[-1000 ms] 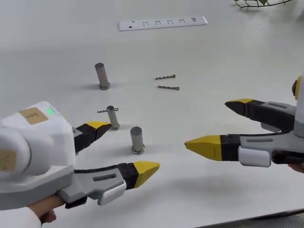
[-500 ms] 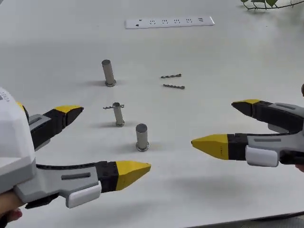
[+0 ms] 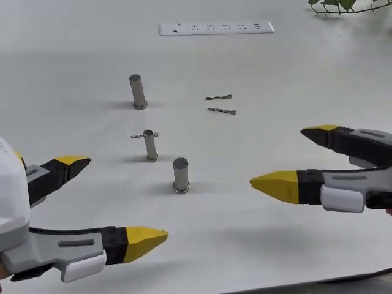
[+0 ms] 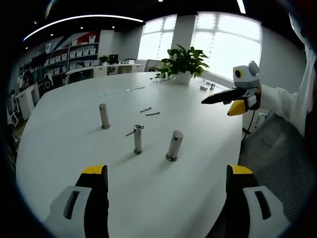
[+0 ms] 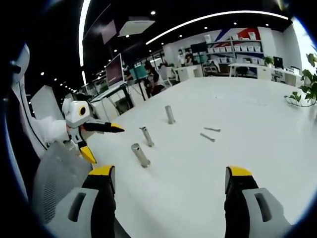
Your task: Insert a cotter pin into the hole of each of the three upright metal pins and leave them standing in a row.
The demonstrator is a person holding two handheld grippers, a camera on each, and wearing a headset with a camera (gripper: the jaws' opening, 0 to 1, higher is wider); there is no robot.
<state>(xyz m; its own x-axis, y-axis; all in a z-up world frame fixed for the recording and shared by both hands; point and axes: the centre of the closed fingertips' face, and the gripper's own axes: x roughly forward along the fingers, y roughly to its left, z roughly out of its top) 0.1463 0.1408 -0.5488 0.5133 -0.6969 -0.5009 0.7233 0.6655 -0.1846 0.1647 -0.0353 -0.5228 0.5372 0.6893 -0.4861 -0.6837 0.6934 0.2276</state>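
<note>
Standing upright on the white bench [image 3: 275,233] in a slanting line, each apart from the next: far metal pin [image 3: 138,92], middle metal pin [image 3: 149,146], near metal pin [image 3: 180,176]. Threaded through the top of the middle one, a cotter pin [image 3: 139,135], sticking out sideways to the left in the head view. Plain tops on the far and near ones, as far as can be told. Lying flat to the right of the far one, a loose cotter pin [image 3: 218,97] and just beside it a second loose cotter pin [image 3: 222,111], both well apart from the three metal pins.

Low at the left, the left hand-held gripper [image 3: 122,197], jaws spread wide, holding nothing. Seen from the left gripper view, near and middle metal pins ahead of the gap between its jaws, not touching. At the right, the right hand-held gripper [image 3: 279,156], likewise wide open and empty, tips aimed leftward toward the near metal pin, a clear stretch of bench between.

Farther back, a white power strip [image 3: 216,27] lying flat, and leafy plant [image 3: 349,5] sprigs at the top right corner
</note>
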